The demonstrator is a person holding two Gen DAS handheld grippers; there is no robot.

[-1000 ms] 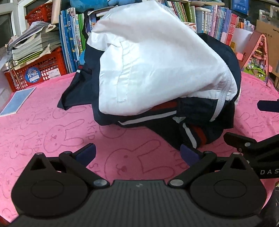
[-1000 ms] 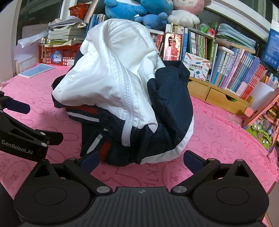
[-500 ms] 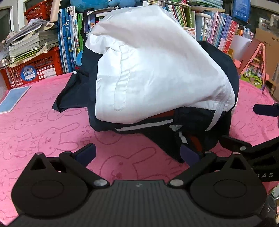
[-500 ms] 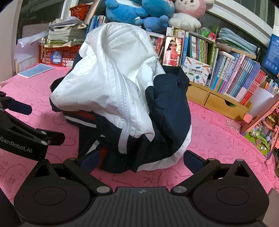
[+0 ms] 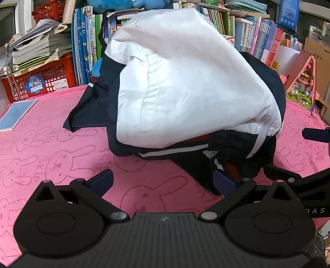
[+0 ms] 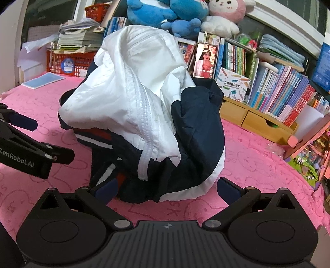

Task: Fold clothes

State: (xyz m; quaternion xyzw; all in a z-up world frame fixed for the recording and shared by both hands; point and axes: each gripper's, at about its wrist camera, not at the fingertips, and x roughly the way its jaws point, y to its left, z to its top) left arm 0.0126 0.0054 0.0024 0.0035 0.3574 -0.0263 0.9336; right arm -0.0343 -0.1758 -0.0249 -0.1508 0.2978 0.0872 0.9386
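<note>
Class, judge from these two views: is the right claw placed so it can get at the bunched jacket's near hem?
Probably yes. The right claw is open, and the jacket lies just ahead on the pink cloth with nothing between them.

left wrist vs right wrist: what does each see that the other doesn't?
Left wrist only: the jacket's flat white panel with a stitched pocket seam.

Right wrist only: plush toys on the shelf, a phone propped against books, a wooden drawer unit, and the white zipper.

Both: the crumpled navy-and-white jacket on the pink bunny blanket, the red crate, and both hand-held grippers open, left and right.
</note>
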